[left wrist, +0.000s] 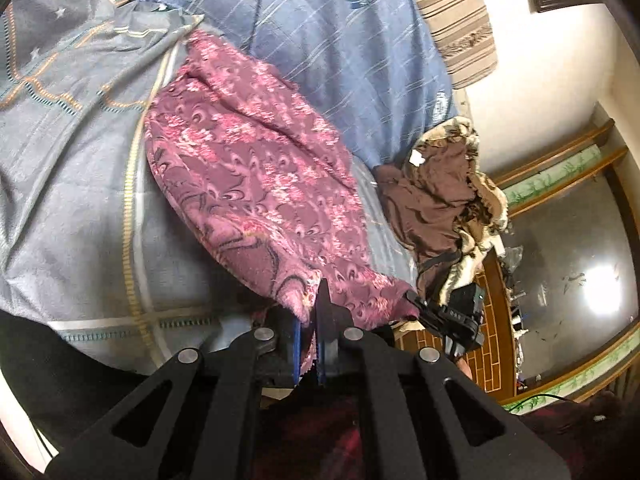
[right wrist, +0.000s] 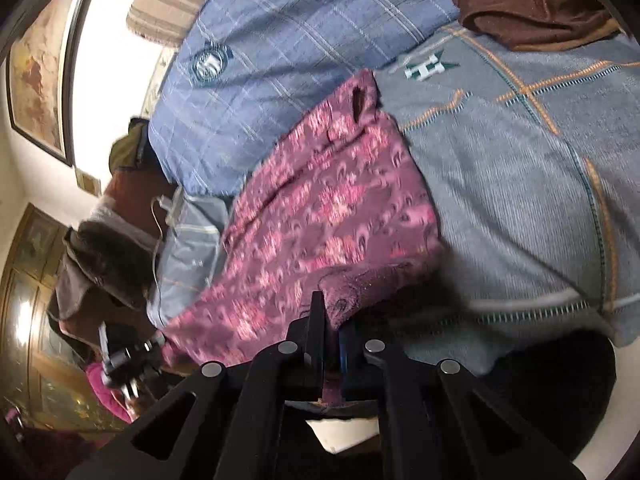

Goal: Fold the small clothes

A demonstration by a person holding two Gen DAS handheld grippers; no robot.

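- At far left in the left wrist view, a grey-blue bedspread [left wrist: 72, 168] with orange stitching covers the bed; the task's garment lies on it.
- The garment is a small maroon floral cloth [left wrist: 248, 184], spread toward the pillow end, its near hem raised off the bed.
- The left gripper [left wrist: 308, 320] has its jaws clamped tight on one corner of that near hem, and the cloth drapes away from it.
- Right of it, the right gripper [left wrist: 460, 316] pinches the hem's other corner; the right wrist view shows its jaws narrowed onto the cloth [right wrist: 320, 216].
- Further right, a brown garment [left wrist: 432, 208] lies crumpled at the bed's edge, near but apart.
- To fold well, I judge both corners should travel level and together, keeping the hem taut, then land squarely on the far edge.
- The risk, I judge, is uneven lift skewing the crease, or dragging the bedspread.
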